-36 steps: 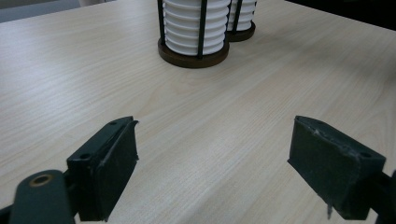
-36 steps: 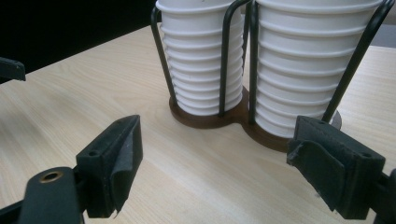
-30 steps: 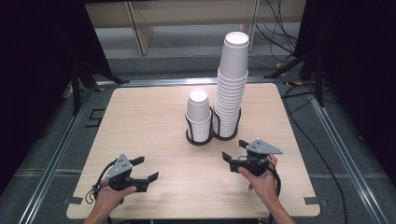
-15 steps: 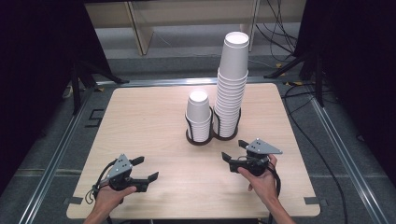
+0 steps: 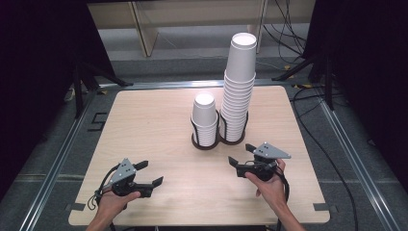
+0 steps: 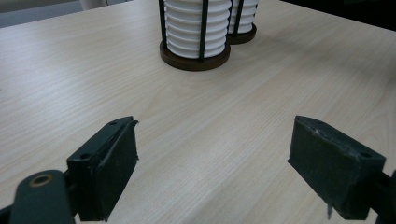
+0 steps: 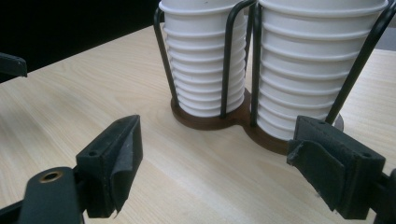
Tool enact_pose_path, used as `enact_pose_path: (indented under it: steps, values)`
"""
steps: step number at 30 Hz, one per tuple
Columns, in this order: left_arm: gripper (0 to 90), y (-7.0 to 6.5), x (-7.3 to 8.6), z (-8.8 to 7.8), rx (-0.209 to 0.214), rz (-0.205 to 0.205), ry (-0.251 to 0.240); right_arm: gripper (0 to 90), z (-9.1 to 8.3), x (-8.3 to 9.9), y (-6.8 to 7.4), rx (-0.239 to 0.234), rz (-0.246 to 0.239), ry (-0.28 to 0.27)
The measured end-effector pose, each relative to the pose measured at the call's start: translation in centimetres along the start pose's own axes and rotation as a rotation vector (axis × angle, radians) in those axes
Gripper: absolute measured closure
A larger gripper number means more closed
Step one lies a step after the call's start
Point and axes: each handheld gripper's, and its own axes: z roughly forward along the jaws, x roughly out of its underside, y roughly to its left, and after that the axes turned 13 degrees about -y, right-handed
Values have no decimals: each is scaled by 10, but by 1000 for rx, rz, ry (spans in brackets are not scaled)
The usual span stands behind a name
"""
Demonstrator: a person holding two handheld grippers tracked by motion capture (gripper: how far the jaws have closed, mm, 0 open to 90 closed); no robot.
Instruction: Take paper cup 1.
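Observation:
Two stacks of white paper cups stand in a dark wire holder [image 5: 211, 143] with a brown base at the table's middle. The short stack [image 5: 204, 118] is on the left, the tall stack [image 5: 237, 86] on the right. My left gripper [image 5: 150, 173] rests near the front left edge, held by a hand, open with bare wood between its jaws. My right gripper [image 5: 242, 155] sits front right of the holder, open and empty, pointing toward it. In the left gripper view the left gripper [image 6: 215, 163] faces the holder [image 6: 194, 58] from afar. In the right gripper view the right gripper [image 7: 215, 168] has both stacks [image 7: 205, 70] close ahead.
The light wooden table [image 5: 144, 125] has rounded corners and a metal frame [image 5: 67, 144] around it. Cables [image 5: 288, 29] and dark stands lie on the floor behind. Bare wood stretches left of the holder and between the two grippers.

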Motion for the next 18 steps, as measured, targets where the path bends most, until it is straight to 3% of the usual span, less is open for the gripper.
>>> enact_pose_path:
  steps: [1,3,9,10,12,13,14,15,18]
  values:
    - [150,0,0,0,7,-5,-4,175,2,-1,-3,-13,-33,-24]
    - [149,0,-1,1,-1,-17,4,174,2,-3,-2,-10,-9,-18]
    - [149,1,0,3,6,-18,-8,171,10,-13,-1,-29,-29,-39]
    - [150,1,0,3,7,-15,-10,172,12,-15,1,-40,-6,-38]
    - [149,0,0,4,8,-21,-16,172,14,-20,7,-27,-3,-25]
    - [149,0,0,3,2,-20,-7,173,18,-21,5,-51,-22,-37]
    - [150,0,-1,2,-3,-15,8,173,19,-23,6,-44,-44,-35]
    - [149,0,0,2,-1,-14,5,174,22,-25,9,-53,-23,-40]
    - [150,1,0,2,0,-12,8,174,29,-36,10,-45,-66,-45]
